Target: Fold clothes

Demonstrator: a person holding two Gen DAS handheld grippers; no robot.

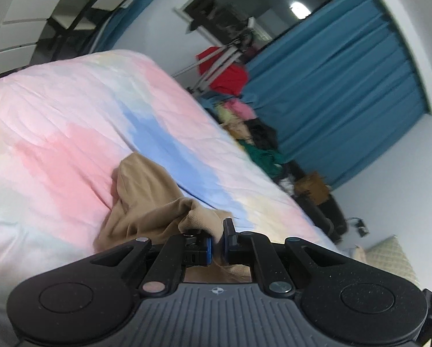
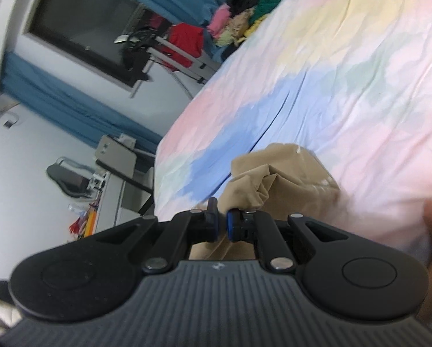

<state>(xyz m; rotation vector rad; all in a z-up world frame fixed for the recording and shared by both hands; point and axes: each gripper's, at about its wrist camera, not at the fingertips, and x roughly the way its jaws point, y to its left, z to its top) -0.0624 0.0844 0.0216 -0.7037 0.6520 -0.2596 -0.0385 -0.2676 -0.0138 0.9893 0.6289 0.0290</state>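
Left wrist view: the tan garment (image 1: 146, 199) is seen bunched on the pastel bedspread (image 1: 71, 121), w/ one fold drawn up into the left gripper (image 1: 217, 241). The blue-padded fingers are nearly together, clamped on that fold. Beyond the bed, a clothes pile (image 1: 245, 121) is stacked along the blue curtain (image 1: 346, 86); a red garment (image 1: 227, 75) is draped on a rack.

Right wrist view: the same tan garment (image 2: 276, 179) is lifted off the bedspread (image 2: 331, 72) at its near edge. The right gripper (image 2: 222, 222) is pinched onto a fabric ridge, only a narrow gap left btwn pads. A dark window (image 2: 86, 23) is visible on the far wall.
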